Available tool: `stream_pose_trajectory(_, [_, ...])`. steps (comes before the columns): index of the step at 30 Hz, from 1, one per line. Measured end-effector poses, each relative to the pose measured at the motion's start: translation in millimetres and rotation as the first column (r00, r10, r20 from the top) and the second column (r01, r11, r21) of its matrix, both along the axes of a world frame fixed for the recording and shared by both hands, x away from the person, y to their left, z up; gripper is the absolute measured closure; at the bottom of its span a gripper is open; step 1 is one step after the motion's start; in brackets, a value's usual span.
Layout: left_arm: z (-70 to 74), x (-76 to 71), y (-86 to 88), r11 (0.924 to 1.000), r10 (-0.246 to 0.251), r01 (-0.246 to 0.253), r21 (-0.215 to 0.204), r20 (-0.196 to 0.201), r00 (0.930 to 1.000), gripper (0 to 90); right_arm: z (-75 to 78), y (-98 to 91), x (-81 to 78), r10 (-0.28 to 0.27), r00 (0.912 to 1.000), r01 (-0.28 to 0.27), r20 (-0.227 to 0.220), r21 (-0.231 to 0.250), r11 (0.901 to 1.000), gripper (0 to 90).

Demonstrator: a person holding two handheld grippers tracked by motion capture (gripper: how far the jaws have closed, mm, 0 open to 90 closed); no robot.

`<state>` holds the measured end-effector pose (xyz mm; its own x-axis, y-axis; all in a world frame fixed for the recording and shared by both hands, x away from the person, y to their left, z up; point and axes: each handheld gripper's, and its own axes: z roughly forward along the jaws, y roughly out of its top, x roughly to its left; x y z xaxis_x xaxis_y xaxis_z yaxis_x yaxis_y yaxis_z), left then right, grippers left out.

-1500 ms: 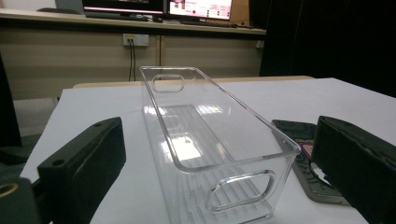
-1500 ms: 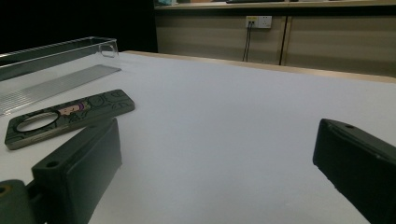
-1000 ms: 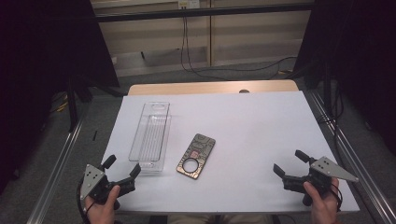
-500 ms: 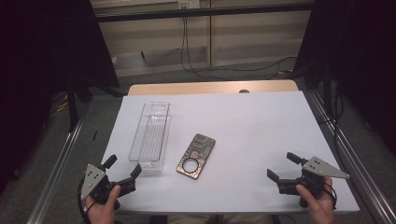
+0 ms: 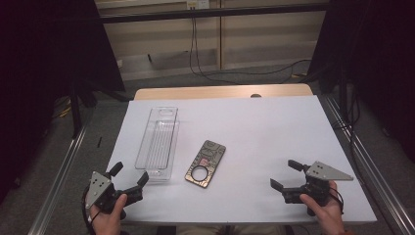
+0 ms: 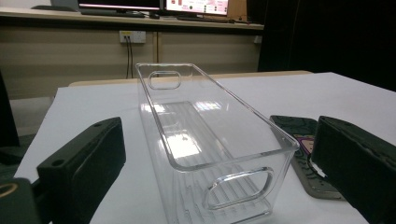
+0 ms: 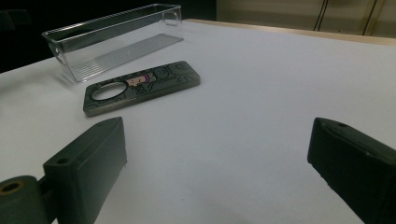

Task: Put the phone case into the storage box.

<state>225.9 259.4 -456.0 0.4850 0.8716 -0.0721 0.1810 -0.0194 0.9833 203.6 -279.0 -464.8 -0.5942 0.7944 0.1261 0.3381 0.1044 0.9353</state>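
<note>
A clear plastic bin [image 5: 157, 143] lies lengthwise on the white table, left of centre. Beside it, to the right, a dark phone case [image 5: 205, 163] with a round hole lies flat. My left gripper [image 5: 129, 176] rests at the front left edge, open, just short of the bin's near end [image 6: 219, 158]. The case [image 6: 303, 144] shows past its right jaw. At the front right, my right gripper [image 5: 286, 175] is open and empty, aimed left toward the case [image 7: 140, 86], with the bin [image 7: 112, 39] farther off.
The white table [image 5: 274, 127] has a wooden strip along its far edge. Metal rails run down both sides. Cables hang along the back wall. Dark curtains stand at left and right.
My right gripper has shifted left and slightly forward along the front edge, turning toward the phone case. The left gripper, bin and case have stayed put.
</note>
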Motion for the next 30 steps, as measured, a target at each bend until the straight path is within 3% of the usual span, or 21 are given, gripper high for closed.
stream_pose_trajectory(13, [0.7, -6.6, 4.9, 0.9998, 0.018, -0.018, 0.001, 0.007, 0.9998, 3.0, 8.5, 15.5, 11.2, 0.061, 0.9976, -0.061, -0.034, -0.017, 0.9980, 3.7])
stream_pose_trajectory(16, [0.9, -6.3, 4.0, 0.9998, 0.021, -0.021, -0.001, 0.009, 0.9997, 3.0, 11.8, 23.7, 18.7, 0.096, 0.9935, -0.098, -0.062, -0.031, 0.9947, 3.7])
stream_pose_trajectory(30, [0.9, -4.9, 2.2, 1.0000, 0.006, -0.006, 0.000, 0.006, 1.0000, 2.8, 17.5, 53.4, 34.8, 0.170, 0.9810, -0.177, -0.094, -0.074, 0.9815, 3.6])
